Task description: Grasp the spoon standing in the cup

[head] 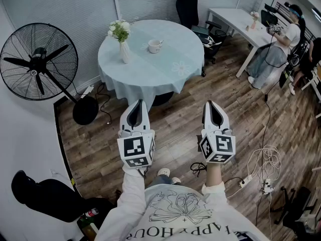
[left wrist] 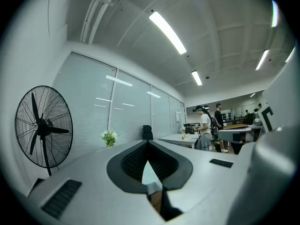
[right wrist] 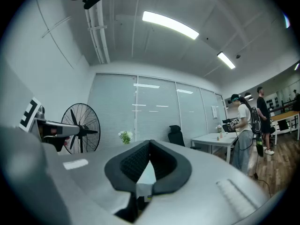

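My left claw (head: 138, 104) and my right claw (head: 211, 104) are both pressed together with nothing between the jaws. Both point level toward the round bench (head: 173, 67). The cup (head: 155, 46) stands near the middle of the bench, well apart from both claws. In the head view it lies at about 12 o'clock from the left claw and at about 11 o'clock from the right one, so I judge the left claw to be a little nearer. The spoon I cannot make out, because it is too small here. From the task I take its long axis to be upright, so a claw should come to it level, from the side, with the jaws spread first. The vase of flowers (head: 120, 34) stands near the cup, at its 9 o'clock, and could be in the way of the left claw. Only the head view shows the cup. The two gripper views show the flowers above the claw's own body, but the bench top and the cup are hidden behind it.
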A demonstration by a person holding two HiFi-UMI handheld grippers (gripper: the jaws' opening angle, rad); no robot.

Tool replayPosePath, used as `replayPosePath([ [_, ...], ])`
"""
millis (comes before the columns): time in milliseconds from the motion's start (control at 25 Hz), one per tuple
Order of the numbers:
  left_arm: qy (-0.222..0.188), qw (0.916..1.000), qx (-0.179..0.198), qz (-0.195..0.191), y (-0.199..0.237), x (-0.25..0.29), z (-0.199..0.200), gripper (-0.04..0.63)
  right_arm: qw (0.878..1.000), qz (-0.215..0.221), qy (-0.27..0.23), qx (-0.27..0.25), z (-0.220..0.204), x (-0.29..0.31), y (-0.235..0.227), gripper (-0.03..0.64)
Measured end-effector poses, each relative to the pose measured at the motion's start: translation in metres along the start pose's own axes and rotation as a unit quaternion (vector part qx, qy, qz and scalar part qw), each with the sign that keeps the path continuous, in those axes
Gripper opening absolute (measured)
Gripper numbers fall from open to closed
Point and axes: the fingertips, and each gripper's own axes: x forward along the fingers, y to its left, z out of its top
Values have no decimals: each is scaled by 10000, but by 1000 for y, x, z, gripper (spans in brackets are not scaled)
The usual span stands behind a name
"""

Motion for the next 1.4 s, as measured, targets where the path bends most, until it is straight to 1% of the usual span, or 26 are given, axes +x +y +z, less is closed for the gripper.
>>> replayPosePath([
  [400,10,10000,-9,-34,11,17,-2,6,10000,-84,47,-16,-6,18,2,11],
  [880,43,9999,3,-127,32,44,-16,6,9995,-254,15,187,-24,44,6,11],
  [1200,156,9997,-84,-161,39,70,-22,6,9995,-196,149,198,-30,70,10,11],
  [1280,179,9997,-88,-159,42,78,-25,6,9994,-109,192,248,-34,80,11,46],
  [1400,223,9996,-105,-109,45,94,-29,6,9993,-44,247,263,-39,97,7,46],
])
